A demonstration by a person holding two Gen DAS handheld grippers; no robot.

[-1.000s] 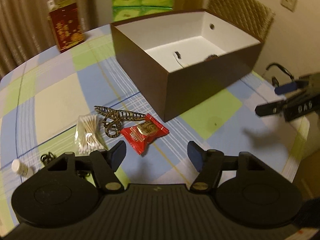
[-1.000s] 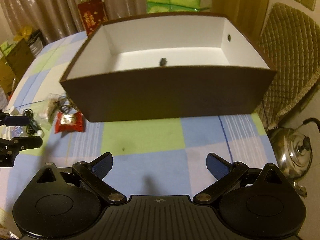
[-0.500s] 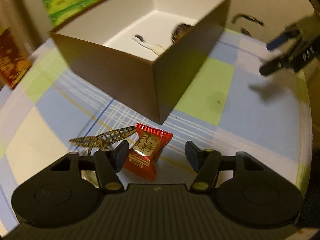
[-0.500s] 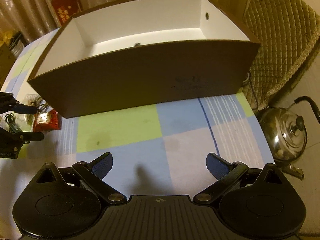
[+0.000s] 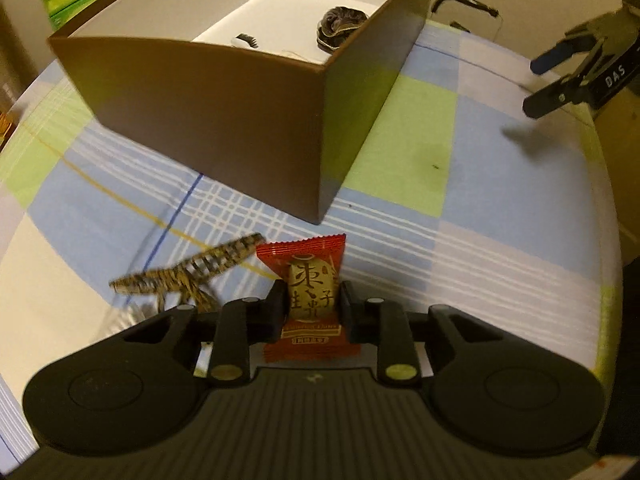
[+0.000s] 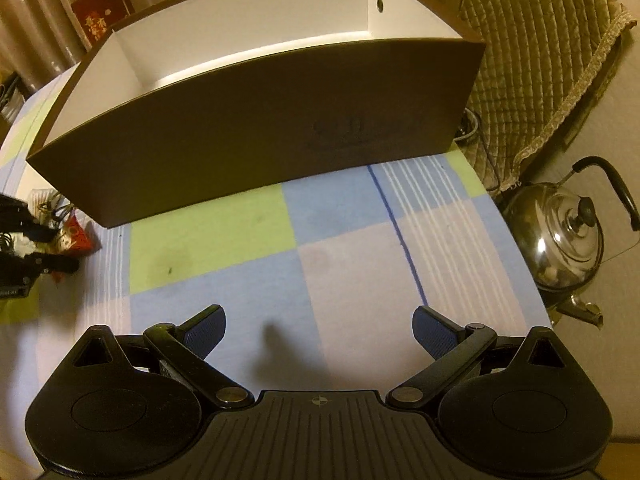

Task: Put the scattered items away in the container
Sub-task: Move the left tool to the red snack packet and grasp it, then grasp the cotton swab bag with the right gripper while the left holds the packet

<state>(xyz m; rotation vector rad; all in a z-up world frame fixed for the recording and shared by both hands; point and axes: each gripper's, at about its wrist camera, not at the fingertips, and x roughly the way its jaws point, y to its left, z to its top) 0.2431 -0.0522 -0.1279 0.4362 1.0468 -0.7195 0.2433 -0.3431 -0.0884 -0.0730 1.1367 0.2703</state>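
Left tongs (image 5: 312, 308) clamped on red candy packet (image 5: 310, 300), right tongs (image 6: 320, 330) spread apart, empty

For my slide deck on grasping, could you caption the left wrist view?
Left tool shut on a red candy packet, brown box ahead, leopard hair clip beside it.

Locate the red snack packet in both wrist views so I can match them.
Left wrist: red snack packet at bottom centre, clamped in the left gripper.
Right wrist: far left edge, a red corner beside the left gripper.
Shared landmark: brown box, behind the packet in both.
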